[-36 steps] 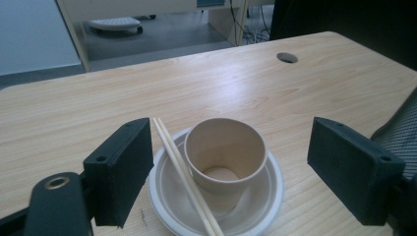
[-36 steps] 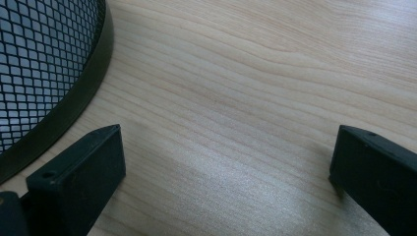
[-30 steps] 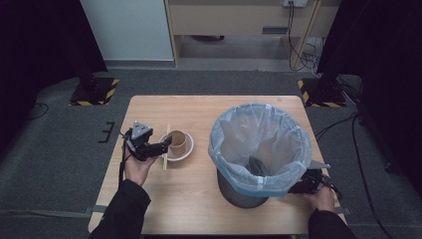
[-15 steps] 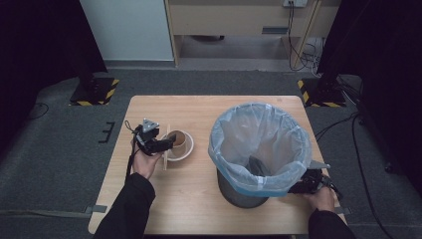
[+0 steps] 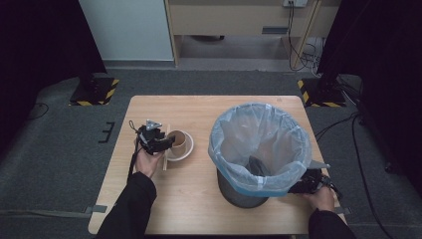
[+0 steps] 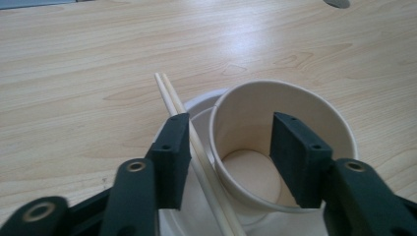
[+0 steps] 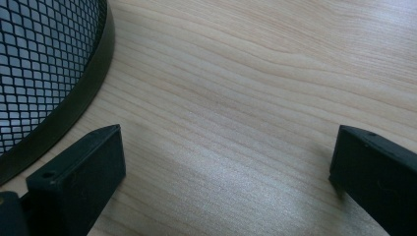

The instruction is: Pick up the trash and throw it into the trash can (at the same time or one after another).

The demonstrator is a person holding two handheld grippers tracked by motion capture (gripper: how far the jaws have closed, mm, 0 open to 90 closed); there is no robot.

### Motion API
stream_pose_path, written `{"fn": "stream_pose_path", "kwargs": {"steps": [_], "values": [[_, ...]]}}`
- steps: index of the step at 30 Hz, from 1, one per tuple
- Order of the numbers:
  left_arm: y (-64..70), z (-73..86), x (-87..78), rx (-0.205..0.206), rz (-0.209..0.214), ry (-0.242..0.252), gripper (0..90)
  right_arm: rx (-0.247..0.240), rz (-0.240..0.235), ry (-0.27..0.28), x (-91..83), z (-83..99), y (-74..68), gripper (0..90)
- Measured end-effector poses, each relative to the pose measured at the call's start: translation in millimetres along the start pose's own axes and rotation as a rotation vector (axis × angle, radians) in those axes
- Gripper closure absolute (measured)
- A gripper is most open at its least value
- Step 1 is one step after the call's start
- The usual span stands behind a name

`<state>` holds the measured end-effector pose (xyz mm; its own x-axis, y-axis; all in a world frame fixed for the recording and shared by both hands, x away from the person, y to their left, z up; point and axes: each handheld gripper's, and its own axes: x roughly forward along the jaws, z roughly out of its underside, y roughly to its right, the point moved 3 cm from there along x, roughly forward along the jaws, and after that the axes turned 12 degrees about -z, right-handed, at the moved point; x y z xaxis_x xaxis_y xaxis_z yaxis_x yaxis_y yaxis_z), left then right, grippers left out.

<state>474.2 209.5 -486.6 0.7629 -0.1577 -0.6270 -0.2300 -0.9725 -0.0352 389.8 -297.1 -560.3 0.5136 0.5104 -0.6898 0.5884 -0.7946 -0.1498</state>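
Observation:
A brown paper cup (image 5: 180, 140) stands on a small white plate (image 5: 188, 152) left of the table's middle, and a pair of wooden chopsticks (image 5: 165, 158) lies across the plate's left edge. My left gripper (image 5: 168, 143) is open at the cup. In the left gripper view its jaws (image 6: 233, 160) straddle the cup's (image 6: 246, 105) near wall and the chopsticks (image 6: 172, 96), one jaw over the cup's inside, the other outside. My right gripper (image 5: 307, 182) rests low at the front right, partly hidden by the bin's rim; its jaws (image 7: 226, 172) stand wide open over bare wood.
A black mesh bin (image 5: 241, 191) lined with a pale blue bag (image 5: 259, 139) stands right of centre, with something dark at its bottom. Its base (image 7: 44, 59) is just left of my right gripper. The wooden table (image 5: 209, 107) has free room at the back and front left.
My left gripper has moved right, from beside the plate to the cup, so its jaws now straddle the cup's wall. The right gripper has not moved.

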Motion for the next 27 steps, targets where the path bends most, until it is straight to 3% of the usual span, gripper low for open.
{"fn": "stream_pose_path", "kwargs": {"steps": [9, 17, 22, 27], "values": [[1.6, 2.5, 3.5, 0.003, 0.005, -0.039, 66.3, 0.002, 0.0, 0.0, 0.1, 0.0, -0.2, 0.4], [-1.1, 2.6, 4.4, -0.029, 0.01, -0.046, 80.7, 0.002, 0.0, 0.0, 0.2, -0.1, -0.2, 0.4], [0.2, 1.3, 2.8, -0.044, 0.029, -0.032, 83.7, 0.0, -0.001, 0.0, 0.2, -0.2, -0.1, 0.4], [-0.2, -2.4, -2.9, -0.061, 0.043, 0.014, 84.1, 0.0, -0.001, 0.0, 0.2, -0.2, -0.1, 0.4]]}}
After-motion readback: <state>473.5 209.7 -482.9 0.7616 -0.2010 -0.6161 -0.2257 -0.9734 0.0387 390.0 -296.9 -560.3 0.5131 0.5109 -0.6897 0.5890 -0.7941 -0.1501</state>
